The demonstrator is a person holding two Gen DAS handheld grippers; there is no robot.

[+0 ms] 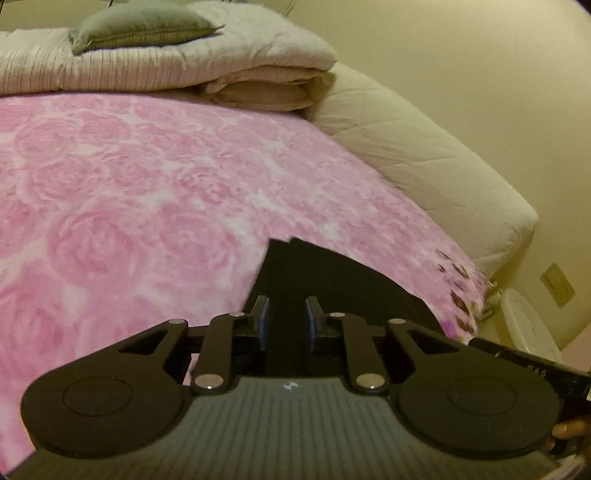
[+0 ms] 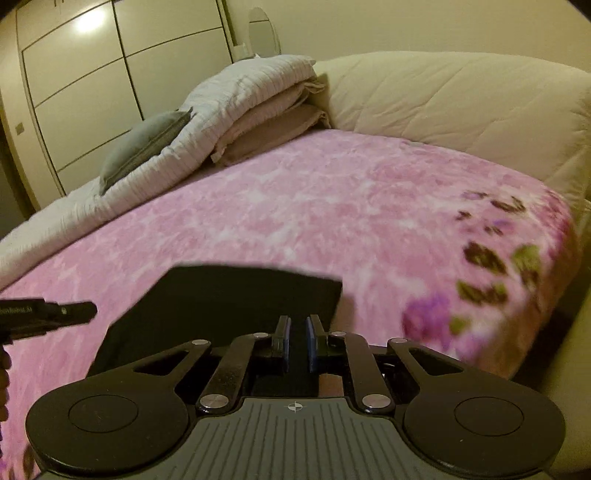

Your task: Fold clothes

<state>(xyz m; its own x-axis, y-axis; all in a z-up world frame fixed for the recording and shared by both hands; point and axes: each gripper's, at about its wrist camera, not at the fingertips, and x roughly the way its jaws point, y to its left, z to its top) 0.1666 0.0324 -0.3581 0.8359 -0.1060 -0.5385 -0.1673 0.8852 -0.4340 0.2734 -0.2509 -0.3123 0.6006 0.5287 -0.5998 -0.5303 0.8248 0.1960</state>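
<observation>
- My left tongs [image 1: 287, 321] fill the bottom of the left view, their jaws narrowly apart with the black garment [image 1: 332, 284] between them; I cannot tell if they pinch it.
- My right tongs [image 2: 297, 341] sit at the bottom centre of the right view, jaws almost closed with the garment [image 2: 229, 299] between them; a grip is not clear.
- The garment lies folded on the pink blanket [image 2: 295, 206], lower centre in both views.
- Folded bedding [image 1: 184, 66] and a grey cushion [image 1: 144, 31] lie upper left.
- A fingertip [image 1: 567, 430] shows at the lower right edge.
</observation>
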